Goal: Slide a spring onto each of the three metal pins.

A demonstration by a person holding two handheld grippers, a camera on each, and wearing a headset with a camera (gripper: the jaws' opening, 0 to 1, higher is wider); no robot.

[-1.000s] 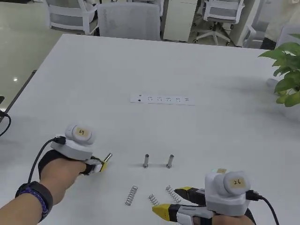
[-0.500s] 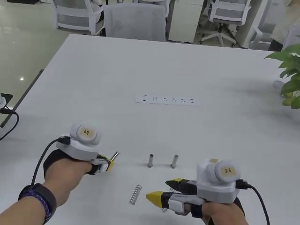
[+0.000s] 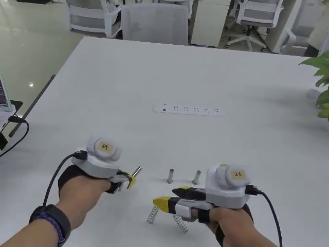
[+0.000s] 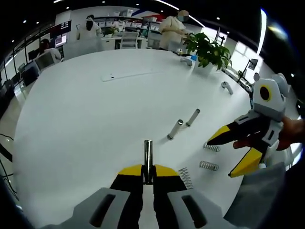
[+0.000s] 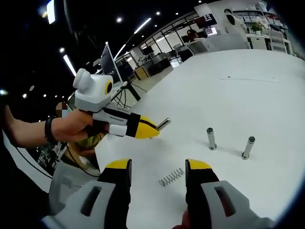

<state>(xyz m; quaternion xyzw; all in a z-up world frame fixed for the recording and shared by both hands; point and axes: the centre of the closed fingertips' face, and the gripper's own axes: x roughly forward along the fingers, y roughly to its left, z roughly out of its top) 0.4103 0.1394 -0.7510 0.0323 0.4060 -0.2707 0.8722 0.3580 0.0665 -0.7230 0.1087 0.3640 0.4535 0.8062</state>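
Fingers (image 4: 129, 172) of the left gripper (image 4: 148, 171) pinch a short silver metal pin (image 4: 148, 152). The right gripper (image 5: 158, 164) gapes near a coiled wire spring (image 5: 171, 176) on the white table (image 5: 267, 95), two more pins (image 5: 210, 138) (image 5: 247, 147) upright beyond.

A wide white table (image 3: 205, 67) carries a white power strip (image 3: 187, 109), lying flat near its middle with its long side across. At the far edge stands a grey office chair (image 3: 154, 23); behind it are white chairs (image 3: 87, 18) and a white cabinet (image 3: 213, 20) on a glossy floor (image 3: 31, 46). Green plant leaves (image 3: 321, 85) reach in at the right edge. A black cable (image 3: 15, 134) loops beside the table's left edge. In the left gripper view the plant (image 4: 209, 50) stands on the table's far side, and people in light coats (image 4: 174, 31) stand beyond it
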